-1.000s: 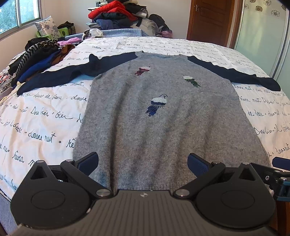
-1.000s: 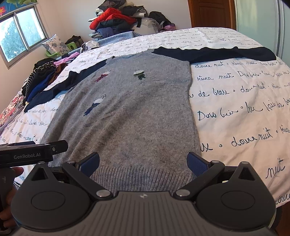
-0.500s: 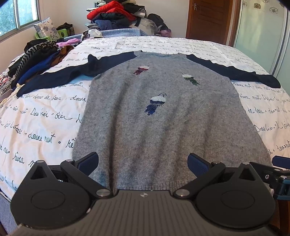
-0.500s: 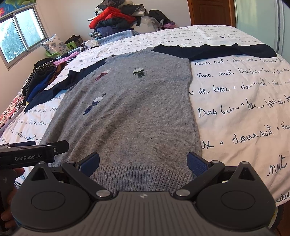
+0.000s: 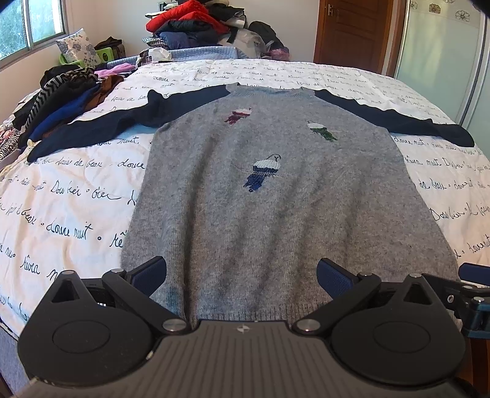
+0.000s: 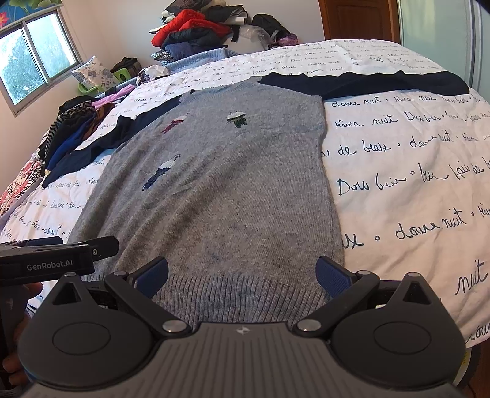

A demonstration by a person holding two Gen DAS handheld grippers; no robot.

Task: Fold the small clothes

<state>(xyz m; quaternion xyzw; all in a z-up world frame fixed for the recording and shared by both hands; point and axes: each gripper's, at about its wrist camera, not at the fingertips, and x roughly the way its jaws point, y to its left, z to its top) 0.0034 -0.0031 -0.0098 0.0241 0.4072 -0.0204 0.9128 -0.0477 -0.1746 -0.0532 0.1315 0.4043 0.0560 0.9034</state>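
A grey knit sweater [image 5: 275, 199] with dark navy sleeves and three small embroidered birds lies flat, face up, on the bed, sleeves spread to both sides. In the left wrist view my left gripper [image 5: 242, 275] hovers open just above the sweater's hem, nothing between its blue pads. The right wrist view shows the same sweater [image 6: 220, 189] from its lower right. My right gripper [image 6: 242, 275] stands open over the ribbed hem near the right corner, holding nothing. The left gripper [image 6: 58, 260] shows at that view's left edge.
A white bedspread [image 5: 70, 196] printed with dark script covers the bed. Heaped clothes [image 5: 58, 104] lie along its left side. A tall pile of garments [image 5: 196, 27] sits at the head. A wooden door [image 5: 352, 33] and frosted panel stand back right.
Both grippers have eased slightly forward and lower over the hem. The sweater has not moved, and both grippers stay open.
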